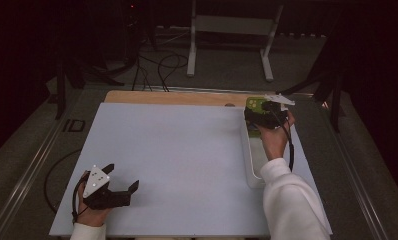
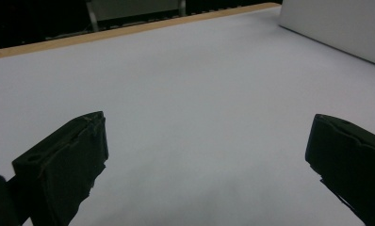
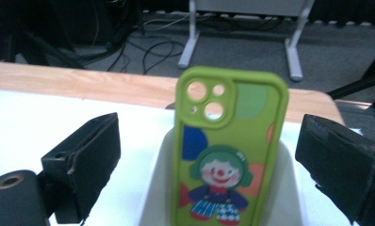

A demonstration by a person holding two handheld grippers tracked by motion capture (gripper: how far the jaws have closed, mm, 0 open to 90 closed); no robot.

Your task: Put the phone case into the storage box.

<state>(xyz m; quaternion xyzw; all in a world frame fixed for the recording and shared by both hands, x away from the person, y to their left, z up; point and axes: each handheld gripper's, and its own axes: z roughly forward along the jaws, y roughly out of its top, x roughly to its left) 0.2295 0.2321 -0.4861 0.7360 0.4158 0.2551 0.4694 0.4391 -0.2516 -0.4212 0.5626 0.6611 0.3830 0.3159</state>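
Note:
A lime-green phone case [image 3: 229, 117] with a cartoon clown printed on it stands upright at the far end of a white tray [image 3: 158, 193]. My right gripper [image 3: 211, 141] is open, one jaw on each side of the case with a gap on both sides. From above, the case [image 1: 254, 104] shows at the tray's [image 1: 252, 167] far end, with the right gripper [image 1: 265, 116] over it. My left gripper [image 1: 122, 176] rests open near the front left of the table, nothing between its jaws [image 2: 209, 155].
A pale mat [image 1: 187, 150] covers the table, with a wooden strip [image 1: 172, 97] along the far edge. The tray's side wall [image 2: 336, 23] shows far off from the left gripper. Cables and a white stand [image 1: 232, 25] lie on the floor beyond.

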